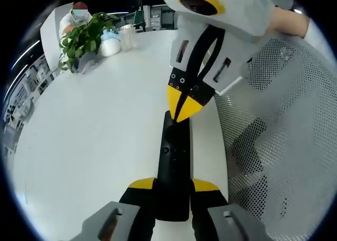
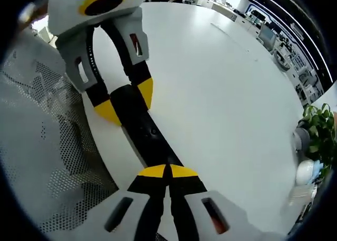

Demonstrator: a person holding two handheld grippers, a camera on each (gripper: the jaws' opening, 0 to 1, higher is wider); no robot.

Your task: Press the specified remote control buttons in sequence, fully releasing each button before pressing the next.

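Remote control [image 1: 174, 167] lies flat on the white worktop [image 1: 95, 136], its near end pinched between our left tongs [image 1: 172, 186], while the right tongs [image 2: 168, 171], pressed together, bear tip-down on its far end. We should push straight down, then lift fully clear before the next button.

Open white table [image 1: 95, 136]; potted plant [image 1: 84, 38] far off; mesh chair [image 1: 284, 136] alongside.

Both views face each other closely, seemingly sharing the remote [image 1: 174, 167]
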